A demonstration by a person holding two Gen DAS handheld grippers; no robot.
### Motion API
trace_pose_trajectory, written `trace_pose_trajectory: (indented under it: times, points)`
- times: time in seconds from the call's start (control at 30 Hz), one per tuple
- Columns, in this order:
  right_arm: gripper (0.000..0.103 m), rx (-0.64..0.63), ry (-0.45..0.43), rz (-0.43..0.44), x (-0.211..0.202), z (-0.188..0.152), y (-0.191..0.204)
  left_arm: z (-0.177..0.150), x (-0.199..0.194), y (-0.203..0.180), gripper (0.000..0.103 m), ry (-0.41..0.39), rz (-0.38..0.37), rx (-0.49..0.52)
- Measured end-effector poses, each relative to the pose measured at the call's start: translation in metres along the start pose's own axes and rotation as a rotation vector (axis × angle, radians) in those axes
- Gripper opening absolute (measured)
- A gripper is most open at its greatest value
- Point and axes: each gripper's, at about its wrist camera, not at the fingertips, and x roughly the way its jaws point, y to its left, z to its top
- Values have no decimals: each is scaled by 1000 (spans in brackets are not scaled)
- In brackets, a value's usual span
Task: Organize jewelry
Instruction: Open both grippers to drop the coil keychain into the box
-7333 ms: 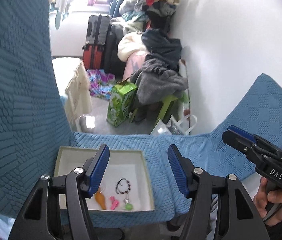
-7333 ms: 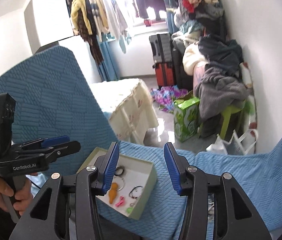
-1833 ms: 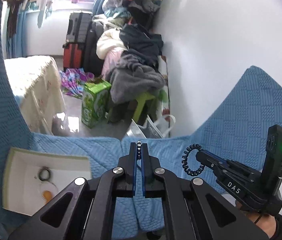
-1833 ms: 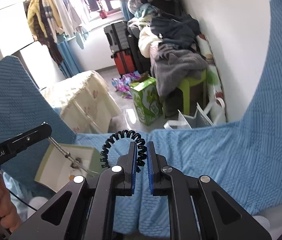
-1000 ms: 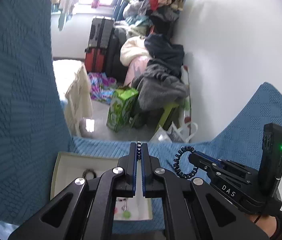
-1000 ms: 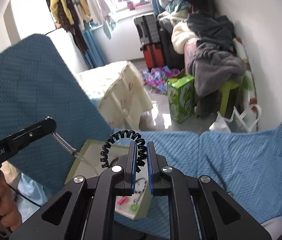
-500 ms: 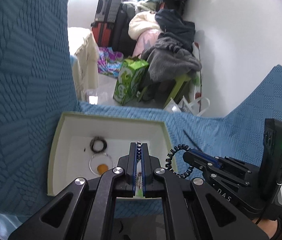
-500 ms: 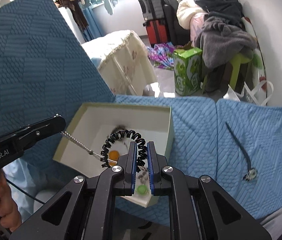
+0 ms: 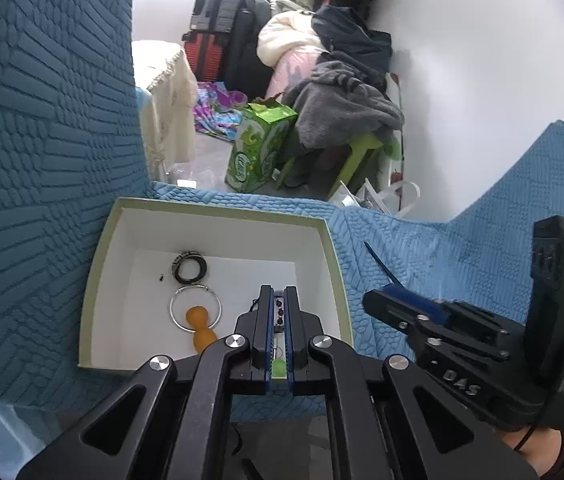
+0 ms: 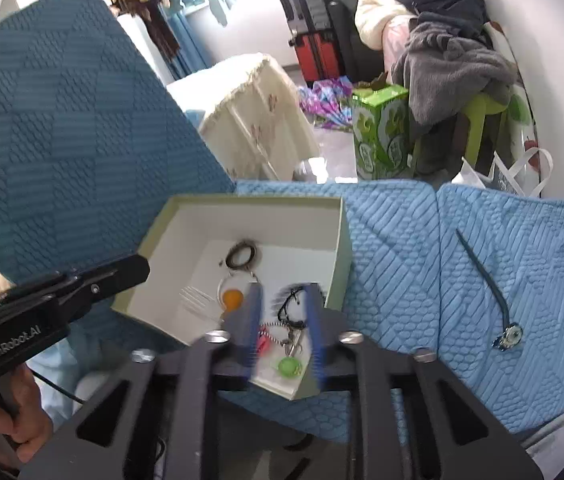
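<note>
The left gripper (image 9: pixel 278 312) has its jaws nearly together, with only a thin gap; whether anything is pinched there I cannot tell. The right gripper (image 10: pixel 282 320) has its jaws apart, blurred, holding nothing. Both hang over the box (image 10: pixel 340 220), white inside with pale green walls, sitting on blue quilted fabric (image 10: pixel 402 240). In the box lie a dark band (image 9: pixel 189 267), a thin silver hoop (image 9: pixel 174 312) around an orange piece (image 9: pixel 199 322), a black cord (image 10: pixel 288 308), a pink charm (image 10: pixel 263 345) and a green bead (image 10: pixel 289 366). A blue strap with a pendant (image 10: pixel 508 336) lies on the fabric right of the box.
</note>
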Motion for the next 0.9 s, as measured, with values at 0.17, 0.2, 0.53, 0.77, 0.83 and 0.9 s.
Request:
trace_pose_trajectory:
  times: [0.17,0.2,0.53,0.77,0.83,0.9]
  points:
    - [29,-18,-65,18,-30,16,-6,9,-17,-10,9,-22,33,1]
    - [31,-23,-82,15,-37,20,-8,10,-19,-11,20,-25,36,0]
    - [33,-63,-177,-52,-60,33,-69,9,-36,-37,45,-107,20,19]
    - [33,-27,-104,-115,-16,14,-127,-1,0,-42,45,-117,-11,63]
    - [33,-18,-78,-129,0,5,-142,-6,11,-42,45,-116,-2,76]
    - [32,-22,-53,-157,15,-2,-154,-12,21,-43,45,-112,-6,88]
